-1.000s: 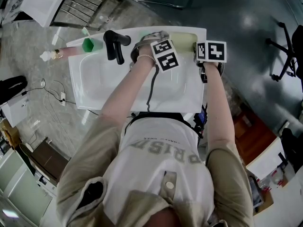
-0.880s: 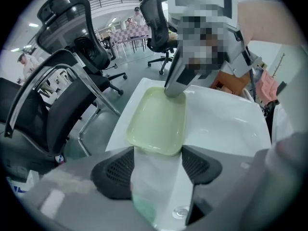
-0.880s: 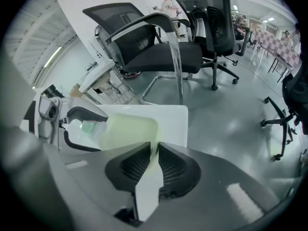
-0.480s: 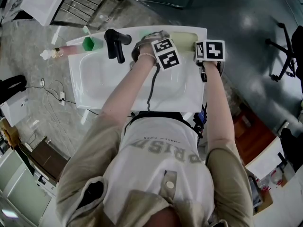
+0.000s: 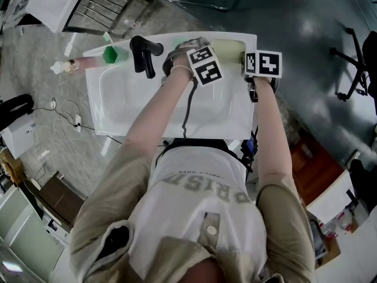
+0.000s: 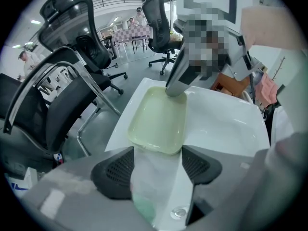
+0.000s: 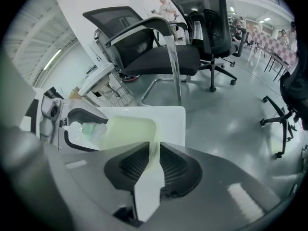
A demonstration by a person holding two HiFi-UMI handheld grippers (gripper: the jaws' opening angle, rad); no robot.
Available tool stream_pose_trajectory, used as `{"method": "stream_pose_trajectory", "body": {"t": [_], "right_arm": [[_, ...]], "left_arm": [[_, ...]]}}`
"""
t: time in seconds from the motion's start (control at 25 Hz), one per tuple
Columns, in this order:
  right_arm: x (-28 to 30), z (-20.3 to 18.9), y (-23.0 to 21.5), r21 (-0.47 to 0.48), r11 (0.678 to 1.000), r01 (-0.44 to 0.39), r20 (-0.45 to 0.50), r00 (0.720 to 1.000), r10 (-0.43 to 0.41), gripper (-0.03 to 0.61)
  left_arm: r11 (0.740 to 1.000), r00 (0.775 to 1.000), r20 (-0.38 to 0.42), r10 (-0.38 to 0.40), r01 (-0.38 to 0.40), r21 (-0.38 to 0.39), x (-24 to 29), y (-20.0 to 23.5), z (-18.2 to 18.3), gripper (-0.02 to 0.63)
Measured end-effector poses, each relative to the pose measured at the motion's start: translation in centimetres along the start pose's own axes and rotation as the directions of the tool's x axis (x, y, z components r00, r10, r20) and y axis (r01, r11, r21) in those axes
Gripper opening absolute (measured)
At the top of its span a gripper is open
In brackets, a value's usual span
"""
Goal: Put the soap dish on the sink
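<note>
**Soap dish down on sink ledge, right gripper at its rim**

- Sink (image 5: 118,105): white basin with a black faucet (image 5: 144,55) at the back. The flat rear ledge runs to the right corner.
- Soap dish (image 6: 159,121): pale yellow-green, translucent, a shallow tray with a raised rim. It lies flat on the rear ledge near the right corner and looks placed.
- Handling, as judged: light, stiff thin plastic. It is smooth, so likely to slide on glazed ceramic. Best taken by pinching the upright rim wall at a short end, not the floor.
- Right gripper (image 7: 155,150): jaws nearly together with the dish's rim between them, pads seemingly against it. They have just been easing apart.
- Left gripper (image 6: 156,165): jaws wide apart, holding nothing, hovering just beside the dish's other end.
</note>
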State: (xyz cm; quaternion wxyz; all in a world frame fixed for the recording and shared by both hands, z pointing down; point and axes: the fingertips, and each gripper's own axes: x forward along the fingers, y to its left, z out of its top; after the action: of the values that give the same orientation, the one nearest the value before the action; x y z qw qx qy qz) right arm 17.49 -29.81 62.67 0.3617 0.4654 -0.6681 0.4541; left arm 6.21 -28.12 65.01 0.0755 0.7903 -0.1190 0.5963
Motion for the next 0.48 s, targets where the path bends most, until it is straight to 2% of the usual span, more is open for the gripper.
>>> {"method": "stream_pose_trajectory", "body": {"t": [0.32, 0.48], "right_arm": [[-0.6, 0.3, -0.1, 0.033, 0.999, -0.01, 0.053, 0.999, 0.008, 0.084], [-1.4, 0.8, -0.2, 0.038, 0.999, -0.006, 0.114, 0.993, 0.002, 0.095]], "left_arm": [[1.0, 1.0, 0.013, 0.005, -0.005, -0.022, -0.5, 0.2, -0.1, 0.327], [0.999, 0.999, 0.027, 0.018, -0.018, -0.031, -1.1, 0.3, -0.1, 0.327]]}}
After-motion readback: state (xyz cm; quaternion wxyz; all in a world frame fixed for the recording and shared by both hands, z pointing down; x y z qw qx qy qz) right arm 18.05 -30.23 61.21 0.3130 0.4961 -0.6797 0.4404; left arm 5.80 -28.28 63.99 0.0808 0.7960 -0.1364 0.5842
